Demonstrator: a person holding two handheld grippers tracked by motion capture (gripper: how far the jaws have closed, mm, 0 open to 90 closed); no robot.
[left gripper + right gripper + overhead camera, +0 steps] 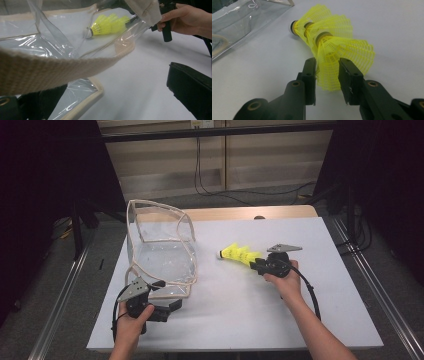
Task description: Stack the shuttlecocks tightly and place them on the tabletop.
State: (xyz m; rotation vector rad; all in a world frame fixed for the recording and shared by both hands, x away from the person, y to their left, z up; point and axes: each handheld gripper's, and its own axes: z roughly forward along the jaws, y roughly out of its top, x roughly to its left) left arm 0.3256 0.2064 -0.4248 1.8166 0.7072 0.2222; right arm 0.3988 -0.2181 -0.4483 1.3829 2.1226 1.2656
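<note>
Because the right gripper (327, 72) pinches only the soft yellow skirt of the nested shuttlecocks (332, 50) on the white table (240, 310), the stack may crumple or slide apart. Farther off, the clear bag (160, 255), its strap pinched by the left gripper (170, 306), may sag shut.

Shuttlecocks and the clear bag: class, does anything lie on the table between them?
Nothing visible does. The nested yellow shuttlecocks, pinched at the skirt by the right gripper, face bare white table up to the clear bag, whose strap the left gripper holds.
</note>
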